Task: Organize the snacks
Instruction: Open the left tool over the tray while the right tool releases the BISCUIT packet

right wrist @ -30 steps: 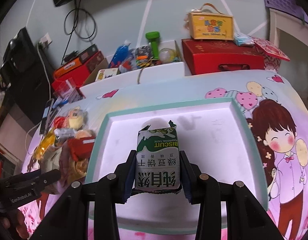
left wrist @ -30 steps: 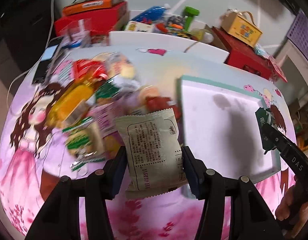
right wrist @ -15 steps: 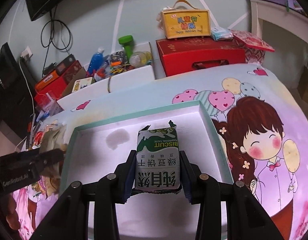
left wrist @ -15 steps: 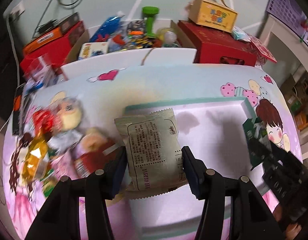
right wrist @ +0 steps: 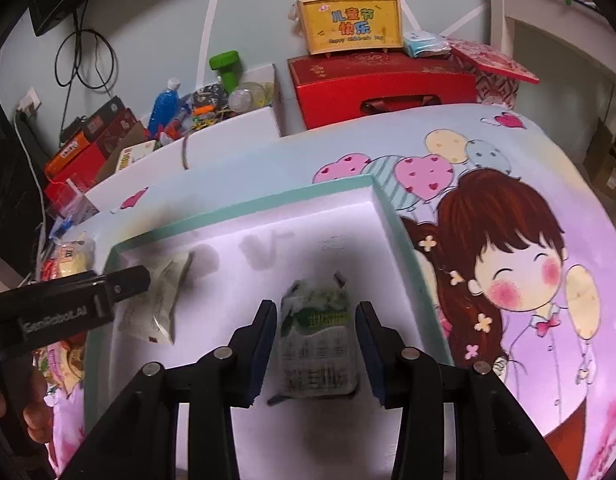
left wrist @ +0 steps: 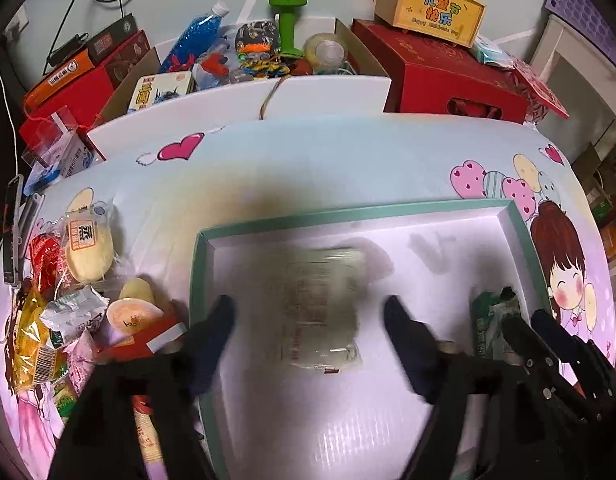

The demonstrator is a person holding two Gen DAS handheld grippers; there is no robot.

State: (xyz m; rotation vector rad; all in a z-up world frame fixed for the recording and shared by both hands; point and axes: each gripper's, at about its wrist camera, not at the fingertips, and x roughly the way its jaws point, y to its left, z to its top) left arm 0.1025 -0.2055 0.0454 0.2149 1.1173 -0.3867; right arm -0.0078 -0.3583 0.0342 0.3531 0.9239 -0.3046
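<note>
White tray (left wrist: 348,212): left tongs (left wrist: 308,306) opening around blurred pale packet (left wrist: 320,320), right tongs (right wrist: 316,308) loose around green packet (right wrist: 316,344).

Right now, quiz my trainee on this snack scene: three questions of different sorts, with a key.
1. Multiple choice: in the left wrist view, where does the loose snack pile lie relative to the tray? A) to its right B) to its left C) inside it
2. True or false: the yellow gift box sits on top of the red box.
3. Short answer: how many packets are within the tray's rim, and which ones?

Key
1. B
2. True
3. Two: the pale packet and the green biscuit packet.
</note>
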